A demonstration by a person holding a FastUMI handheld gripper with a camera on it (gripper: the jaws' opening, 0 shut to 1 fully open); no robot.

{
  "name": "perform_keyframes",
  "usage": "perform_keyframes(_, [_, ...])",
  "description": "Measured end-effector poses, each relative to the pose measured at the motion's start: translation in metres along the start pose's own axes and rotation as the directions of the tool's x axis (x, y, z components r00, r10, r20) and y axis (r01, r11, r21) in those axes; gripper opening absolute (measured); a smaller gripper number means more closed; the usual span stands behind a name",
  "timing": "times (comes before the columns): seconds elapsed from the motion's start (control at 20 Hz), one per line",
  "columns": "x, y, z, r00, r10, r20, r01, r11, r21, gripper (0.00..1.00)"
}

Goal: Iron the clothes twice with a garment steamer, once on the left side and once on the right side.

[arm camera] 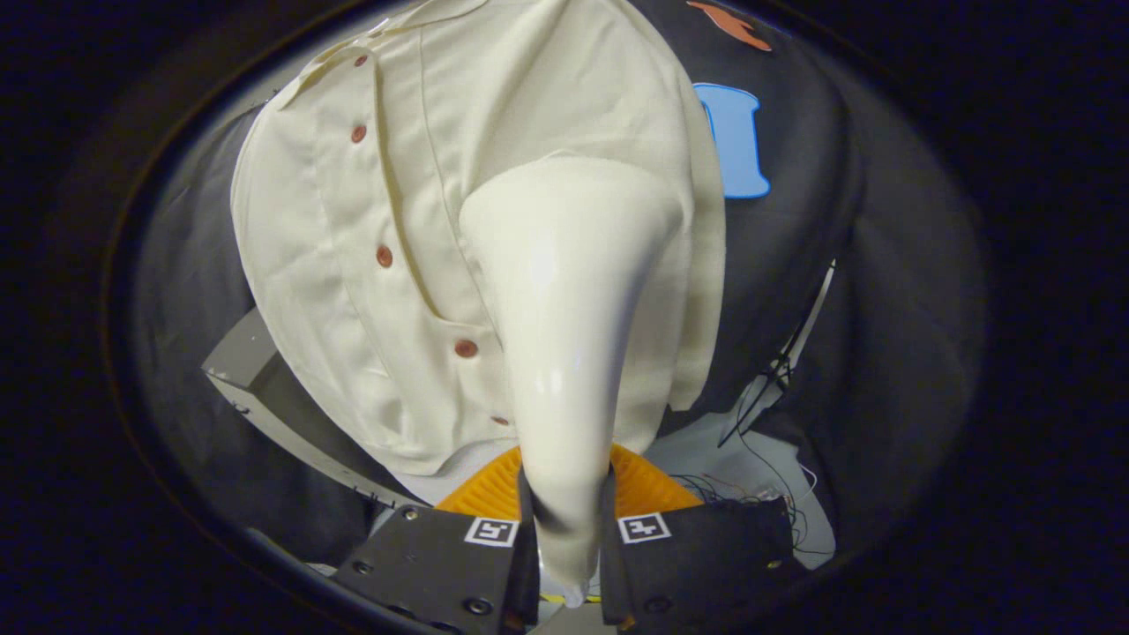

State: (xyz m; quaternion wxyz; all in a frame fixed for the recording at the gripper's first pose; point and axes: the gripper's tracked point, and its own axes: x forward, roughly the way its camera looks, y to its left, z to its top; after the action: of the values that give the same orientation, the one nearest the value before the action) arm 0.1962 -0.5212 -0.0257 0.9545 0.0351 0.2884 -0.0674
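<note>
Steamer (564,353) sits pinched by its narrow handle between both fingers of the hand-held gripper (569,538), its wide head laid against the cream shirt (353,265) hanging just beyond (right of the button placket), presumably so steam reaches that side's fabric.

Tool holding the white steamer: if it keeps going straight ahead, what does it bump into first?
The tool is shut on the steamer, so the steamer's wide head would likely press into the cream shirt first. Depth is unclear; it may already touch.
</note>
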Motion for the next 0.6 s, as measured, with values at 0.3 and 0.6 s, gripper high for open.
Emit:
perform_keyframes(0.3, [0.019, -0.014, -0.057, 0.996, -0.020, -0.084, 0.024, 0.999, 0.049, 0.27])
perform_keyframes(0.6, [0.038, -0.015, -0.110, 0.989, -0.027, -0.146, 0.042, 0.994, 0.101, 0.27])
